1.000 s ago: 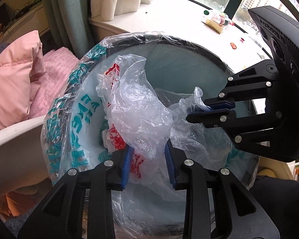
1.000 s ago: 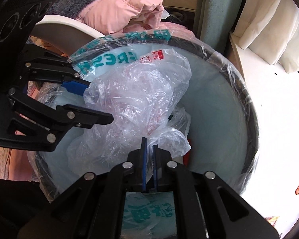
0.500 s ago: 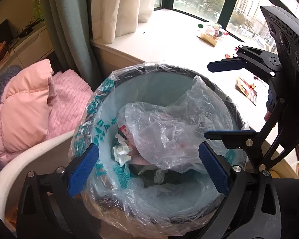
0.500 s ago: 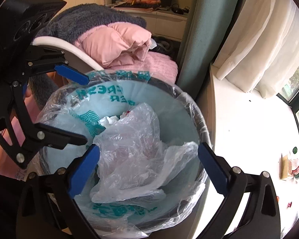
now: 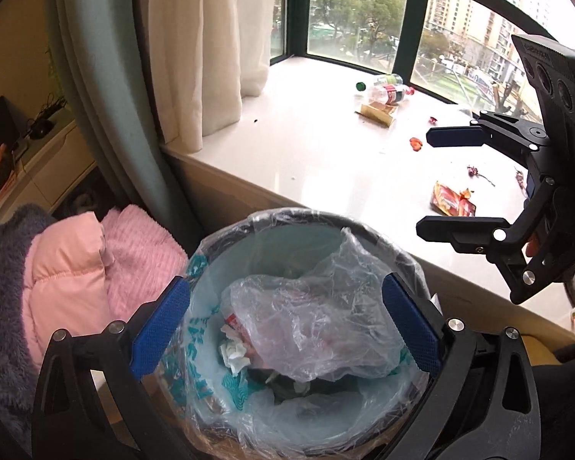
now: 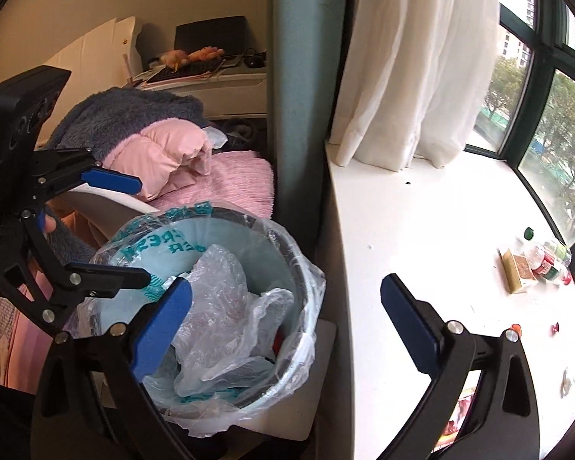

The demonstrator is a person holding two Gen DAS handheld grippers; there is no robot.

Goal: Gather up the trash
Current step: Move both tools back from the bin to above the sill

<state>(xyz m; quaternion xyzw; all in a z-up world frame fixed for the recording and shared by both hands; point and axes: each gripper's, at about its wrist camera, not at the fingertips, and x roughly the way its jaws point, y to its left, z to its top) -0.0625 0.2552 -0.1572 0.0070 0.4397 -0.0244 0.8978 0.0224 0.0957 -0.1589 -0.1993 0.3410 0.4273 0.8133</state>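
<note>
A round bin [image 5: 245, 226] lined with a clear bag printed in teal stands below the window sill; it also shows in the right wrist view [image 6: 287, 264]. A crumpled clear plastic bag [image 5: 318, 322] lies loose inside it, also in the right wrist view [image 6: 226, 306]. My left gripper [image 5: 285, 322] is open and empty above the bin. My right gripper [image 6: 285, 320] is open and empty, raised over the bin's right rim and the sill; it shows in the left wrist view [image 5: 441, 180] too. On the sill [image 5: 306, 145] lie a red wrapper [image 5: 450, 205], plastic bottles [image 5: 387, 92] and a gold box [image 5: 375, 113].
Pink and grey bedding [image 5: 76, 268] is piled on a white chair left of the bin. A green curtain [image 6: 295, 96] and white curtains [image 6: 414, 61] hang behind it. Small red scraps [image 5: 416, 142] and a dried flower [image 5: 475, 172] lie on the sill. A desk [image 6: 211, 73] stands behind.
Both grippers let go of the clear plastic bag, opened wide and rose away from the bin. The bag now lies loose in the bin. The right gripper swung toward the sill.
</note>
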